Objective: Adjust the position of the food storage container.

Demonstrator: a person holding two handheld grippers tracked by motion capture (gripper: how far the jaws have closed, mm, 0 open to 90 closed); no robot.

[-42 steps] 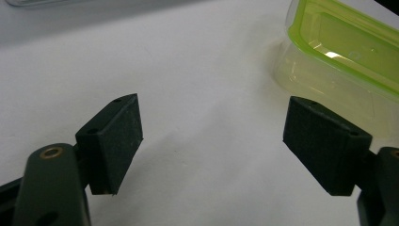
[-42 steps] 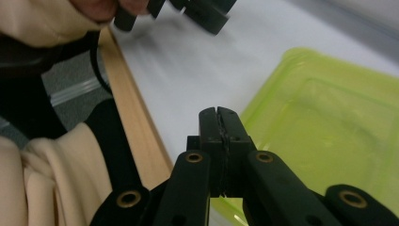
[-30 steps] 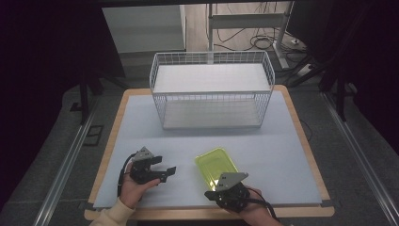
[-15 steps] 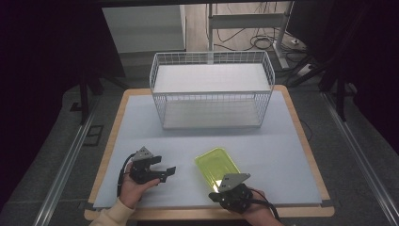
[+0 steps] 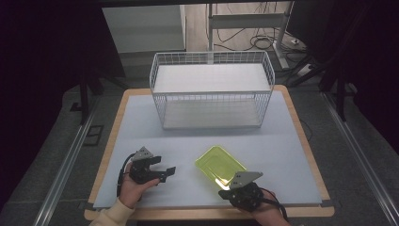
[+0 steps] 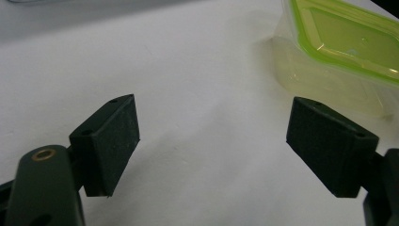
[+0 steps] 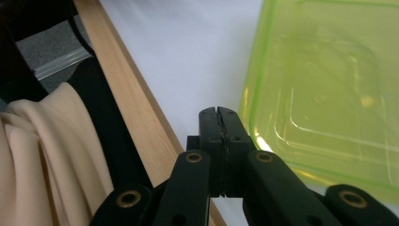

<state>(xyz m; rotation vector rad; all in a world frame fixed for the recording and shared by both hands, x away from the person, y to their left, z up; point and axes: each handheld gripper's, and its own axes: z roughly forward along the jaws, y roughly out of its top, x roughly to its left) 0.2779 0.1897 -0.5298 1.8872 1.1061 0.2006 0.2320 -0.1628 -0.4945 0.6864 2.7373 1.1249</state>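
Note:
A translucent yellow-green container (image 5: pixel 220 165) with a green-rimmed lid lies flat on the white mat, front centre. My left gripper (image 5: pixel 165 171) rests on the mat to its left, held in a hand, pointing right toward it. In the left gripper view it (image 6: pixel 214 127) stands open with bare mat between the pads, and the container (image 6: pixel 343 52) lies ahead at the upper right, apart from them. My right gripper (image 5: pixel 226 187) sits at the container's near corner. In the right gripper view it (image 7: pixel 219 113) is shut on nothing, just left of the container (image 7: pixel 329 94).
A white wire basket (image 5: pixel 211 96) stands at the back of the table, with open mat (image 5: pixel 282 146) between it and the container. The wooden table edge (image 7: pixel 136 99) runs close beside the right gripper, and a cream sleeve (image 7: pixel 42 155) lies beyond it.
The right gripper has shifted slightly to the right by the container's near corner. The left gripper and the container stay where they were.

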